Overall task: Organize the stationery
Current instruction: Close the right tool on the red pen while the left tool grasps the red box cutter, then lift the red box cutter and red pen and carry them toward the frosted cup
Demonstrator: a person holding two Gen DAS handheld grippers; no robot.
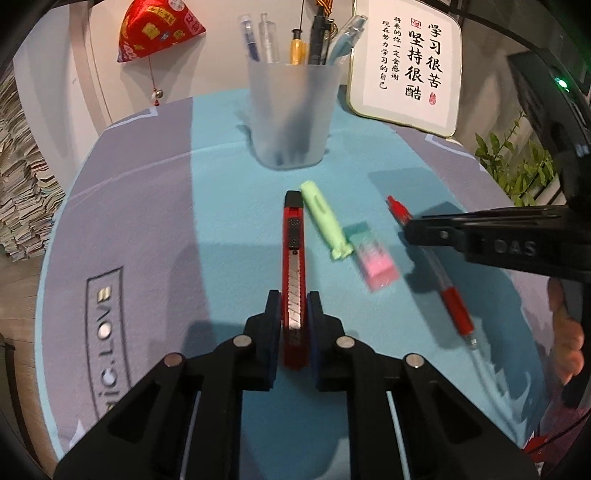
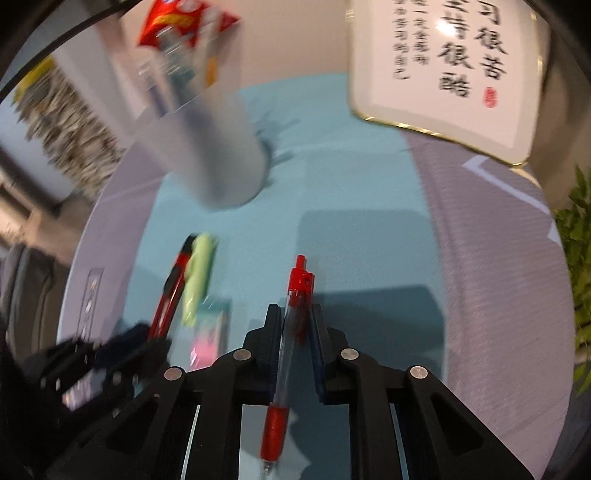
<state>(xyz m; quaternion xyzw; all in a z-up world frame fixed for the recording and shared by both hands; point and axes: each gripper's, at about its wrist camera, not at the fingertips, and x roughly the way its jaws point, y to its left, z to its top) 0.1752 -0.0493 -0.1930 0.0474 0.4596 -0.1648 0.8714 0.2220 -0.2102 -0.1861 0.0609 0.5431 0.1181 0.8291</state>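
Note:
A red utility knife (image 1: 293, 258) lies lengthwise on the blue desk mat (image 1: 147, 221), and my left gripper (image 1: 294, 304) is shut on its near end. Right of it lie a green highlighter (image 1: 325, 225) and a pink-and-teal eraser (image 1: 373, 258). My right gripper (image 2: 294, 314) is shut on the clear barrel of a red pen (image 2: 291, 332), whose clicker end points away. From the left wrist view that gripper (image 1: 412, 230) reaches in from the right over the pen (image 1: 454, 295). A frosted pen cup (image 1: 291, 114) with several pens stands at the back.
A framed calligraphy sign (image 1: 406, 66) leans behind the cup at the right. A red pouch (image 1: 155, 33) hangs on the wall at the left. A green plant (image 1: 517, 166) stands off the mat's right edge, stacked papers (image 1: 22, 184) at far left. A hand (image 1: 565, 332) shows at right.

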